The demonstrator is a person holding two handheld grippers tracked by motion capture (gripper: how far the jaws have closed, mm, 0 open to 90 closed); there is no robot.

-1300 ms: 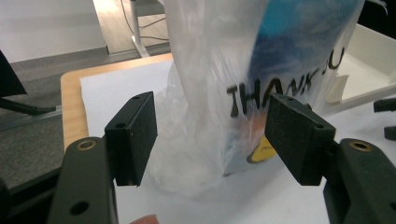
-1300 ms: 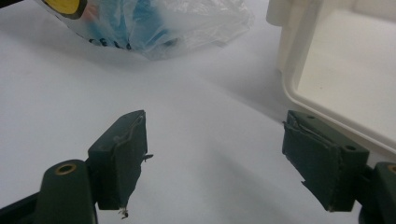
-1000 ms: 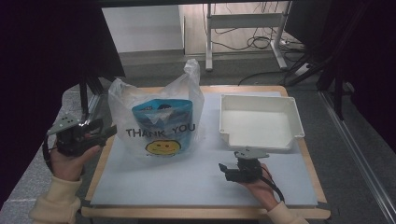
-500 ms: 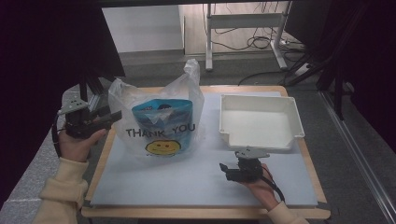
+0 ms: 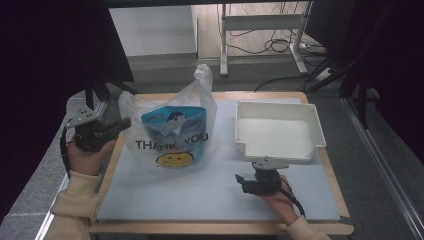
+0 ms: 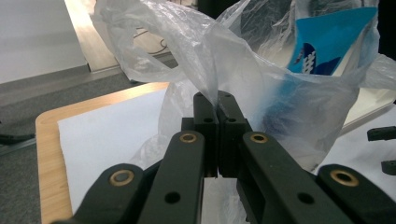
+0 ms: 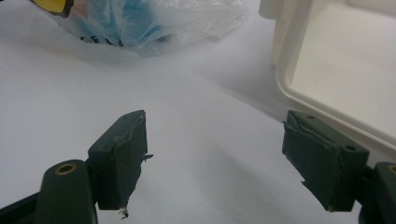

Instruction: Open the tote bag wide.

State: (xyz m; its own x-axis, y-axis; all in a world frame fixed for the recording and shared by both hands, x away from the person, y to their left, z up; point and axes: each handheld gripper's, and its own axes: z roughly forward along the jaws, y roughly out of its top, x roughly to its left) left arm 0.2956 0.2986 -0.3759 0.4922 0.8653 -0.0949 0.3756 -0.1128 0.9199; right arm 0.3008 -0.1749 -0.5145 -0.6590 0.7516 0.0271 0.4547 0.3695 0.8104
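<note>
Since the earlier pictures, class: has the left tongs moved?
Yes. The left tongs moved toward the plastic bag on the table, and its jaws have just closed on the bag's edge.

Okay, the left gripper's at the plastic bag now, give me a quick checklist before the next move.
1. Left gripper has just been closing; its jaws are shut on the plastic bag, film pinched between them: ok.
2. Grip is on the bag's left handle and not the blue pouch inside: ok.
3. Right gripper open with nothing between its jaws, resting low on the table mat: ok.
4. White tray has room for the pouch: ok.
5. Bag's other handle stands free, unheld: ok.
6. Pinch firm enough to hold under a pull: cannot tell.
</note>
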